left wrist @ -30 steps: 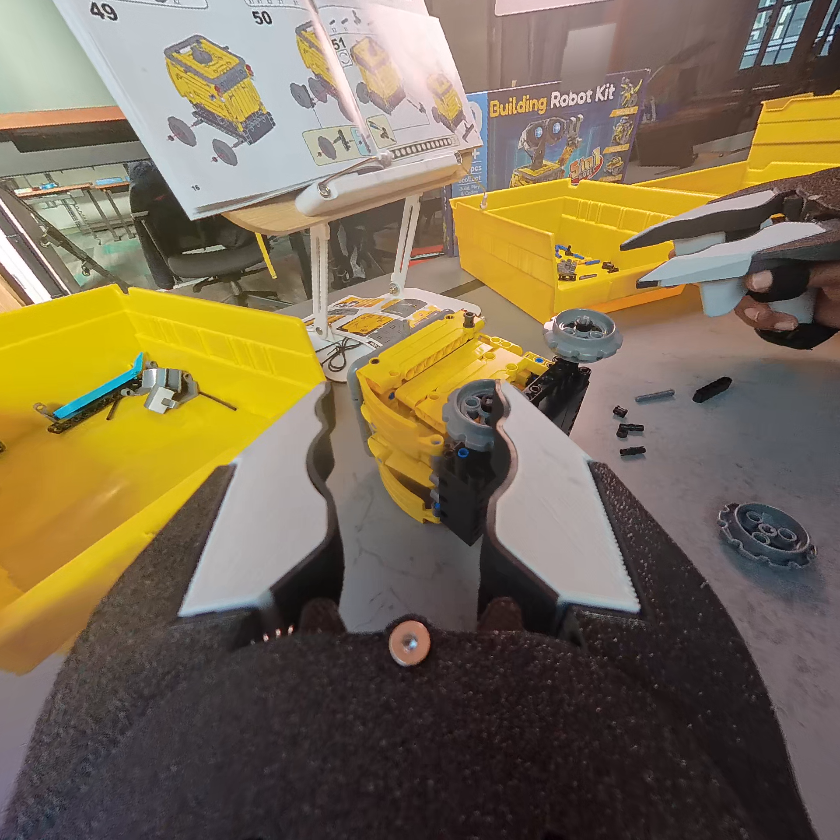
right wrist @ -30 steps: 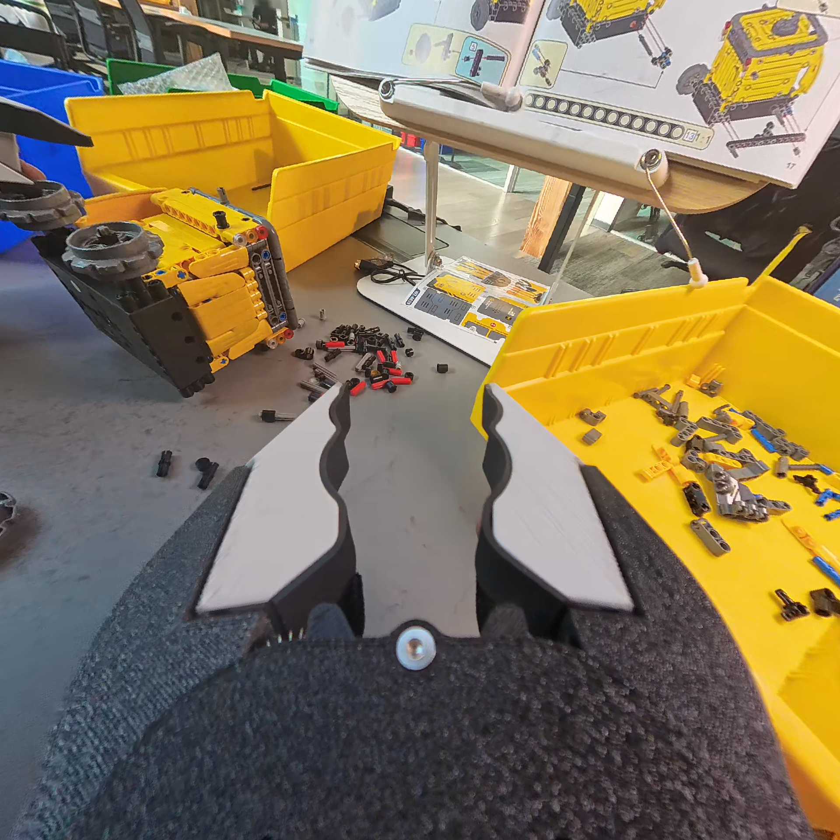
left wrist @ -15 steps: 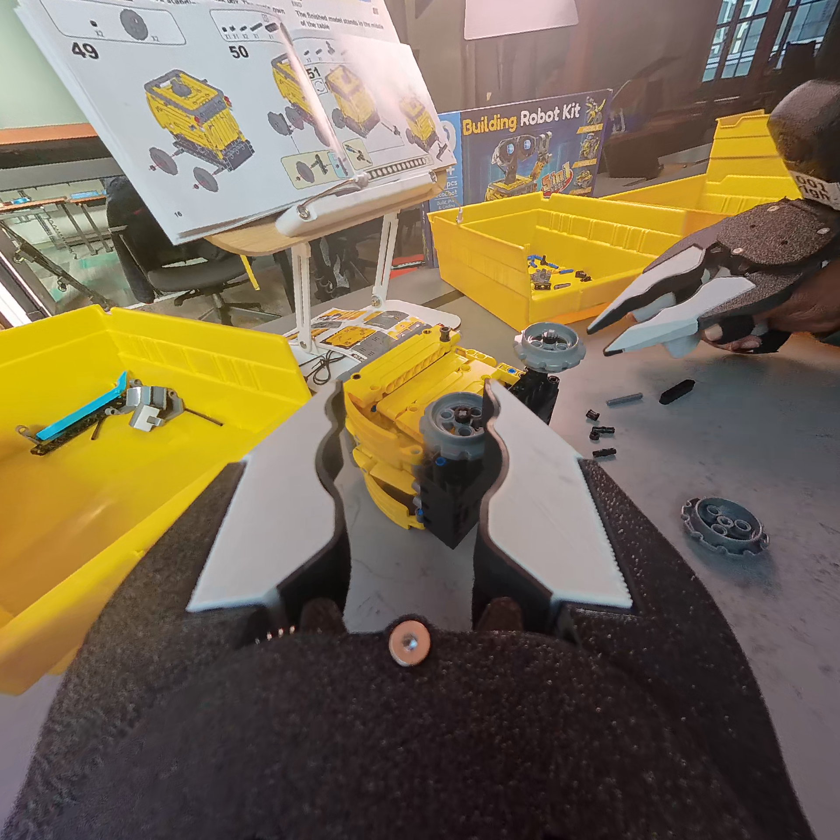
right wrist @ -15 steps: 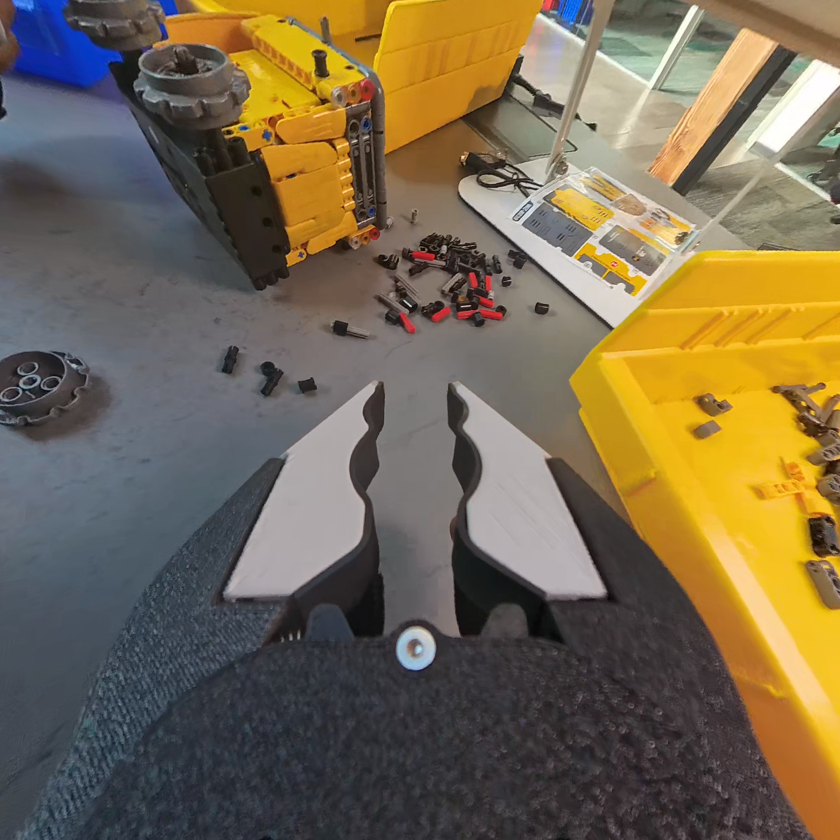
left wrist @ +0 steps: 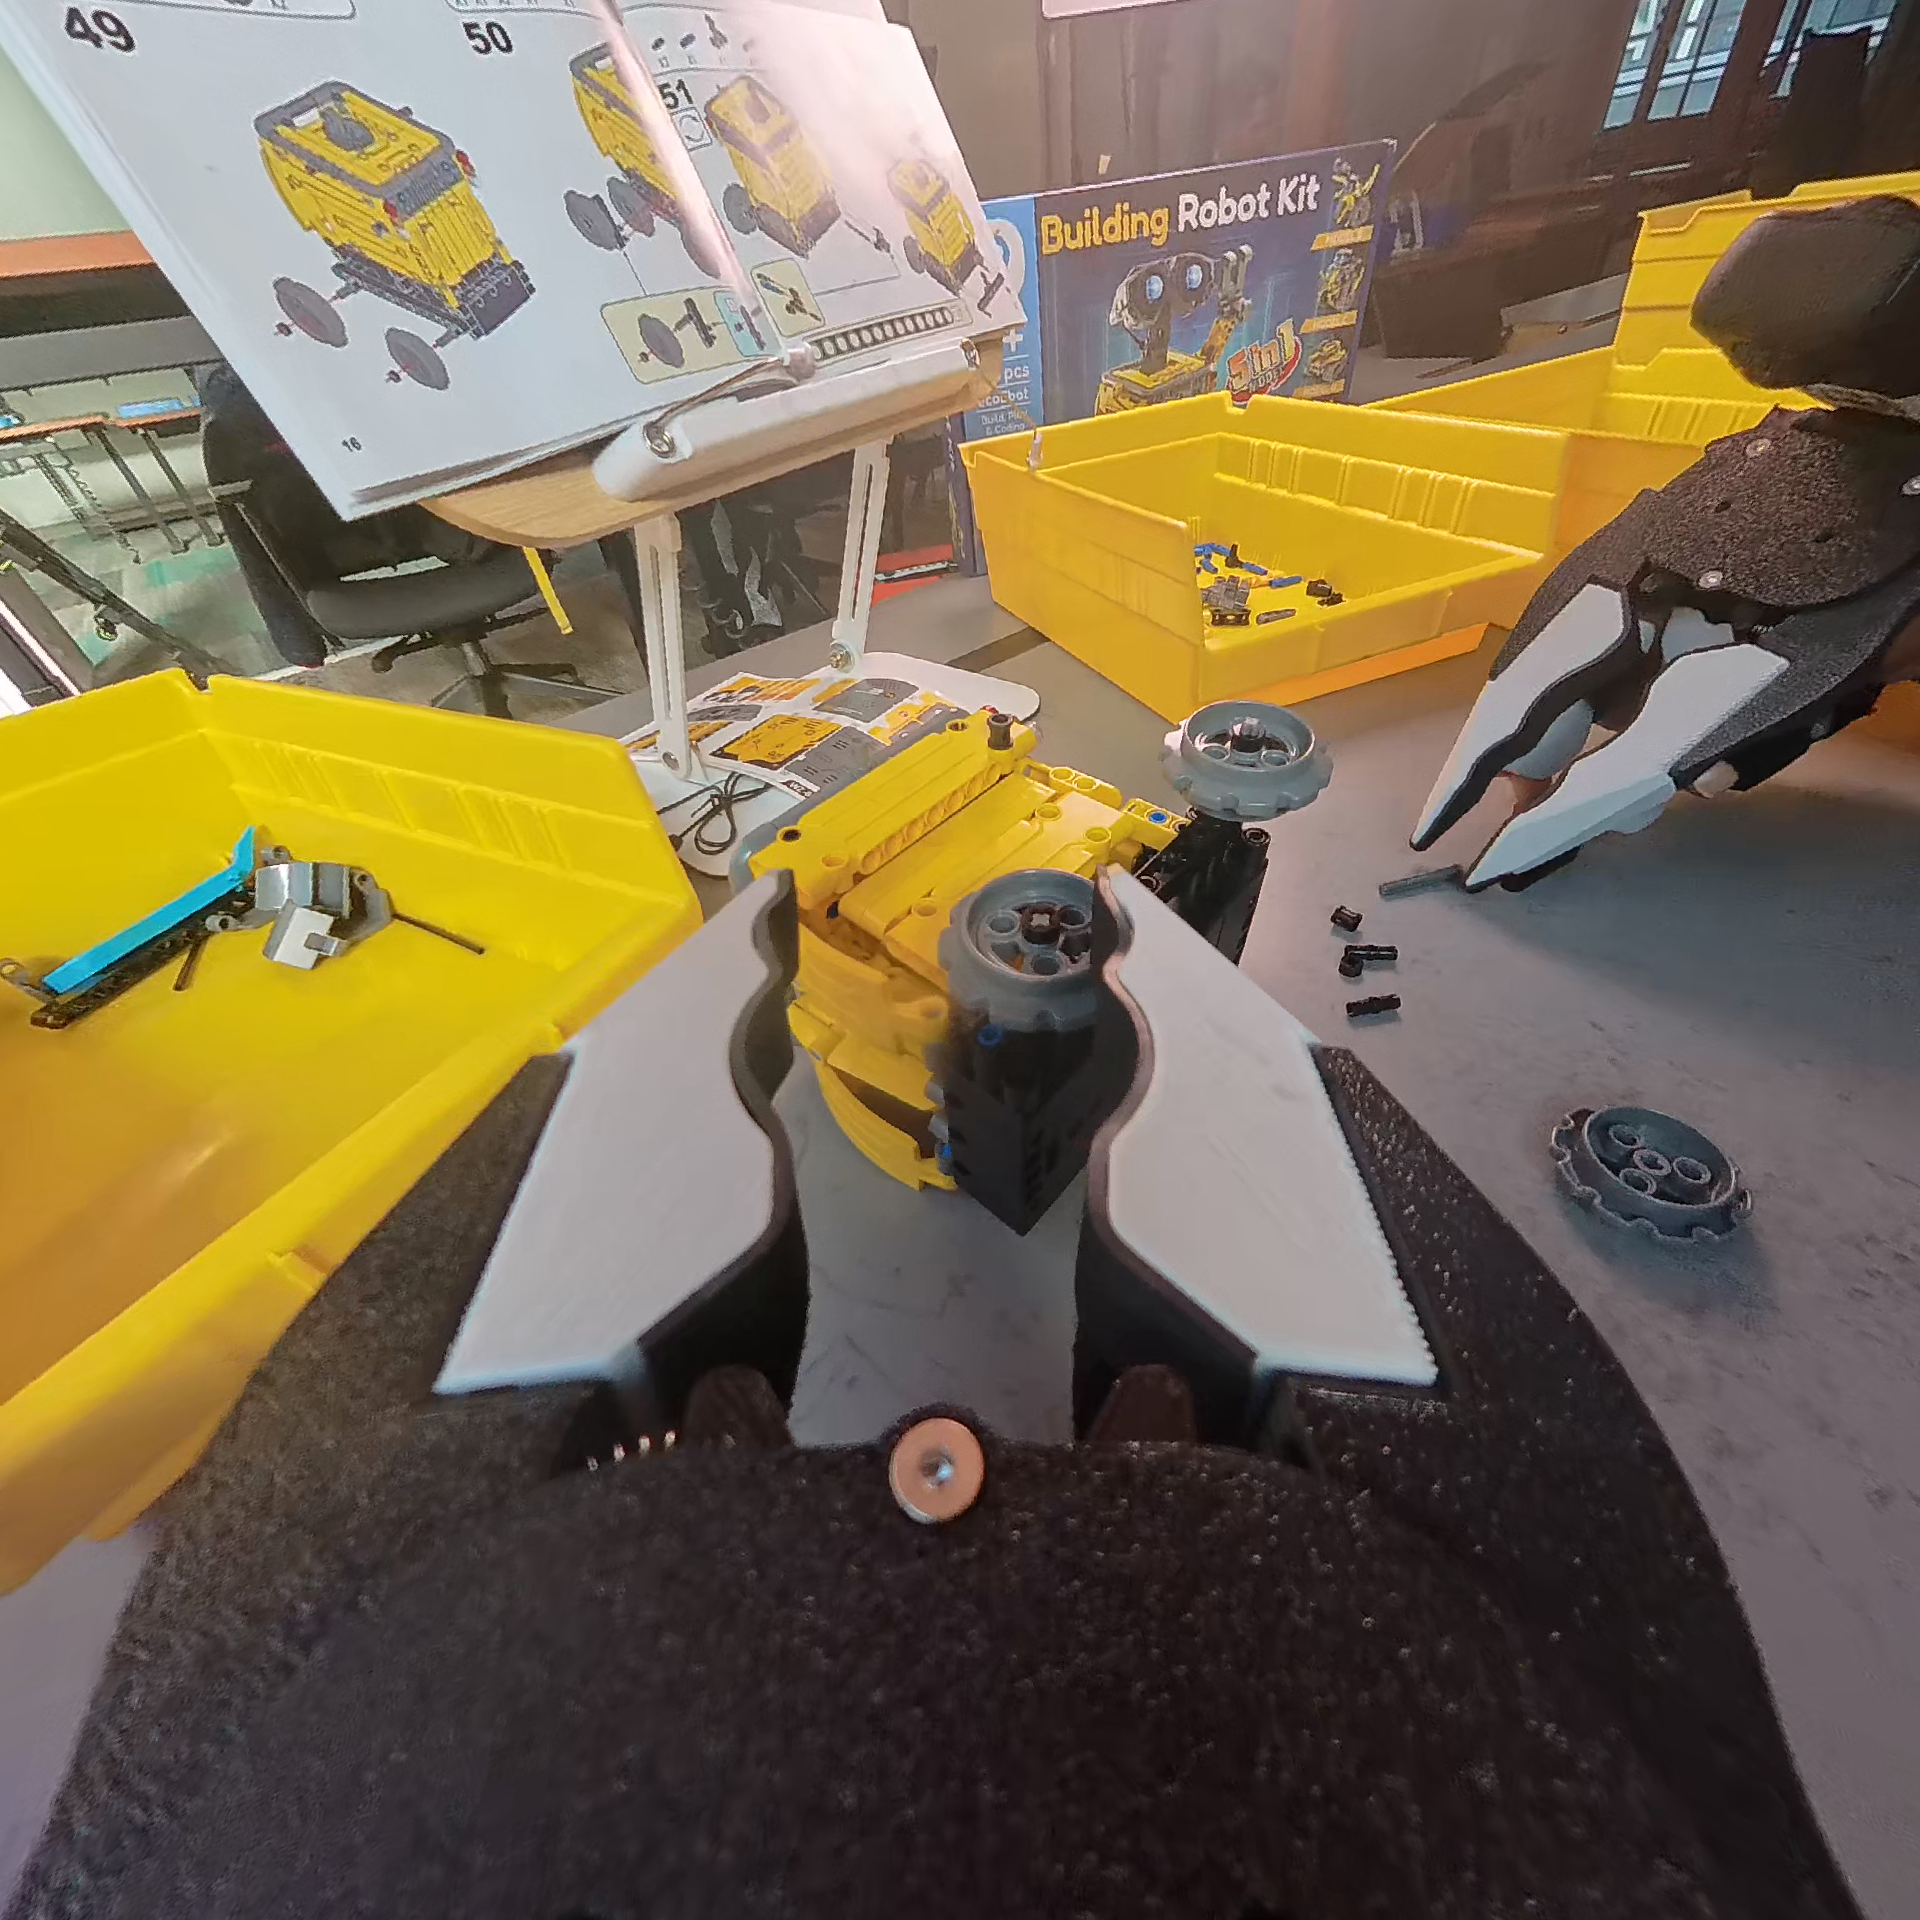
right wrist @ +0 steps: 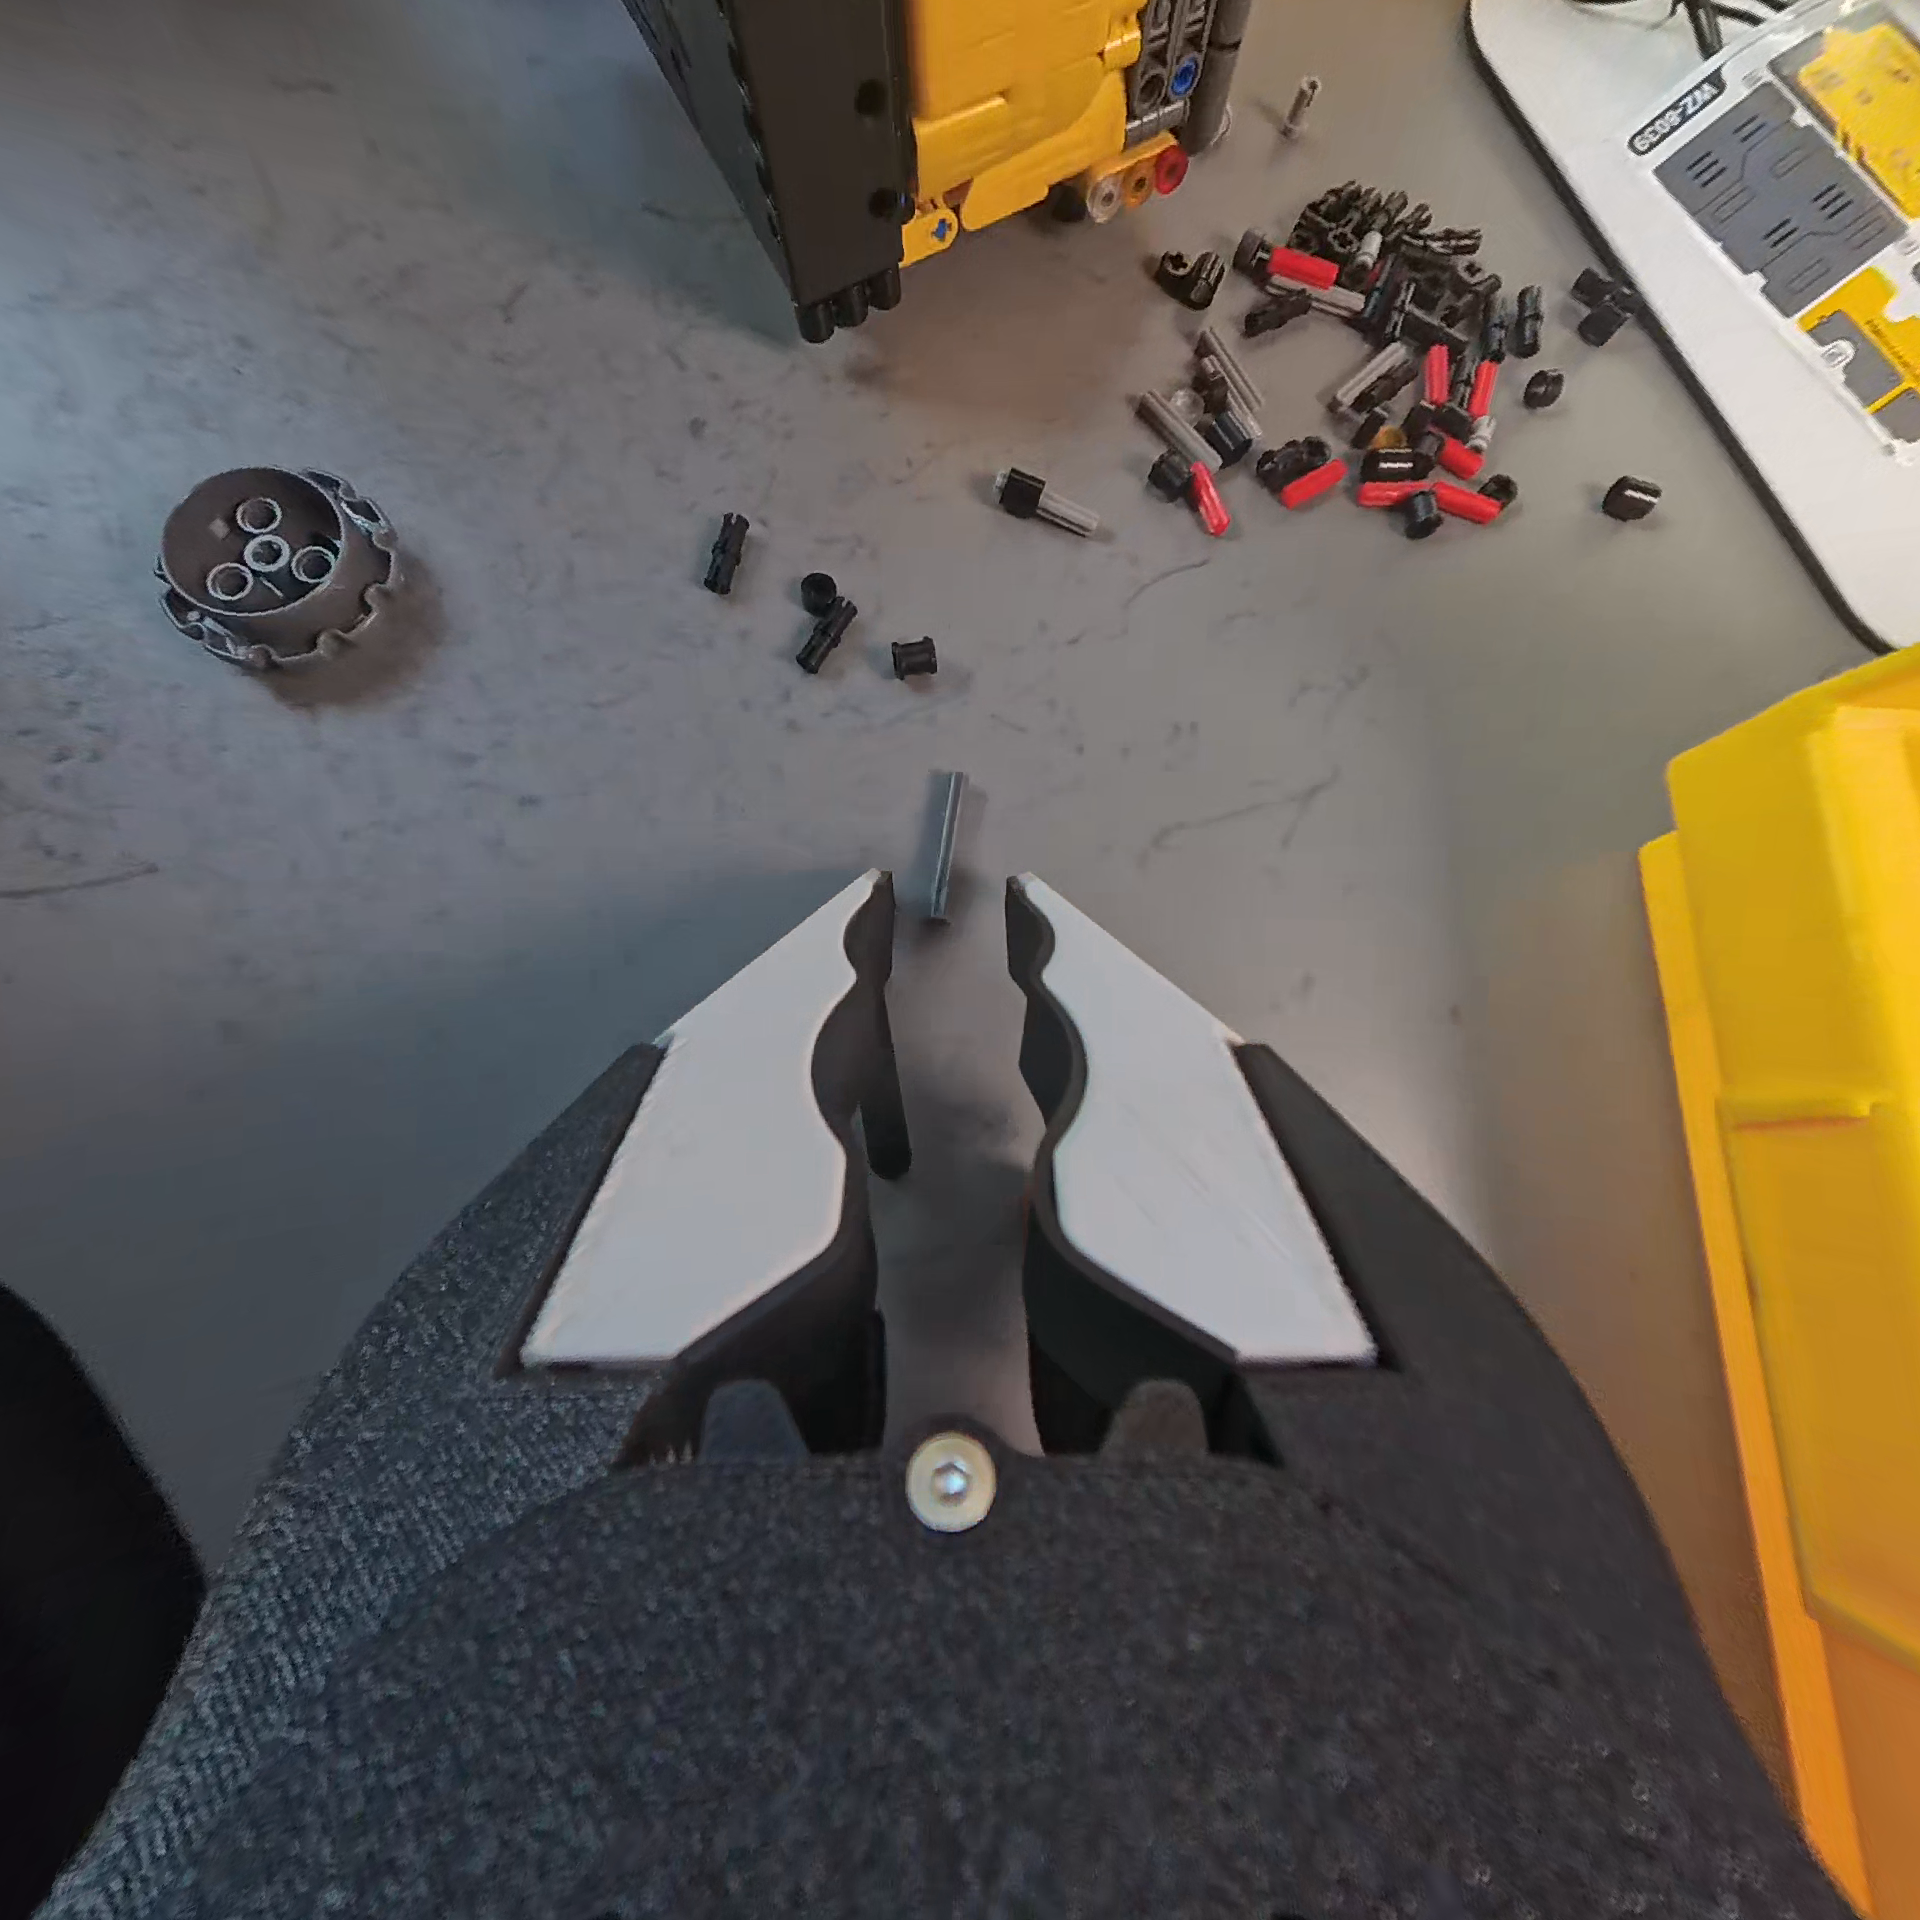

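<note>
Left gripper (left wrist: 940, 925) clamps yellow model (left wrist: 914, 862), frame centre | right gripper (right wrist: 943, 894) parted over grey pin (right wrist: 943, 844), mid-frame | risk: your tips nudge it, it rolls.

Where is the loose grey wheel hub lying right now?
The loose grey wheel hub lies flat on the grey table, left in the right wrist view, apart from the yellow model and left of the scattered black pins.
</note>
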`<move>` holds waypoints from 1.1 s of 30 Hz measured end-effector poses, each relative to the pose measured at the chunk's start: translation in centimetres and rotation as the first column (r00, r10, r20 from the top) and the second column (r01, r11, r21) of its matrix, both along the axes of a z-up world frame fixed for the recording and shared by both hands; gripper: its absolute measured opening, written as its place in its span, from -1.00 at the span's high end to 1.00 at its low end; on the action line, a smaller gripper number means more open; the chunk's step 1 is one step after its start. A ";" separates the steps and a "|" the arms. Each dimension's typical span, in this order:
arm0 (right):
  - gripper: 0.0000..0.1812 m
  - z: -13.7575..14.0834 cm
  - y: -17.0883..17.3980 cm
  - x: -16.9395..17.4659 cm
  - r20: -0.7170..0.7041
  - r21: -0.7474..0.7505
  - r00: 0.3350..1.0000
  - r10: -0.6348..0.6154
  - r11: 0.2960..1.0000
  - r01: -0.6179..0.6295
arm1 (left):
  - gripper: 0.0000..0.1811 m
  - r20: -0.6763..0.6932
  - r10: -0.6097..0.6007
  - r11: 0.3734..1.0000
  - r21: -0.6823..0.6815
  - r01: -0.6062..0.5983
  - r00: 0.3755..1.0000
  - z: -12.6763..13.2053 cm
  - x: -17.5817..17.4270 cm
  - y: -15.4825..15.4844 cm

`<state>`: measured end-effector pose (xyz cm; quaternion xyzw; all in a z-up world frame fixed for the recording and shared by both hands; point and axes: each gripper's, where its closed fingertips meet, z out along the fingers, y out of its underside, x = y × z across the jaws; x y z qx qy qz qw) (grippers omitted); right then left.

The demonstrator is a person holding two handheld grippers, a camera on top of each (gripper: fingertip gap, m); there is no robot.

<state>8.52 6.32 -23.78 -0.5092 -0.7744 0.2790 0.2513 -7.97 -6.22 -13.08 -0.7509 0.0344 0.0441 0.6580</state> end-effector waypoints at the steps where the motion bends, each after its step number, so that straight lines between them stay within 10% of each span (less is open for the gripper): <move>1: 0.78 0.0 -0.1 0.0 0.004 -0.006 1.000 -0.002 1.000 0.002 | 0.39 -0.002 0.000 1.000 0.000 0.000 1.000 0.0 0.0 0.0; 25: 0.95 -0.4 -0.5 0.5 0.057 -0.024 0.998 0.010 1.000 -0.009 | 0.40 -0.018 0.000 1.000 0.014 0.000 1.000 0.5 0.2 -0.2; 33: 0.95 -0.3 3.3 0.3 0.036 0.015 0.988 -0.153 0.988 0.153 | 0.40 -0.017 -0.004 1.000 0.012 0.004 1.000 0.5 0.2 -0.2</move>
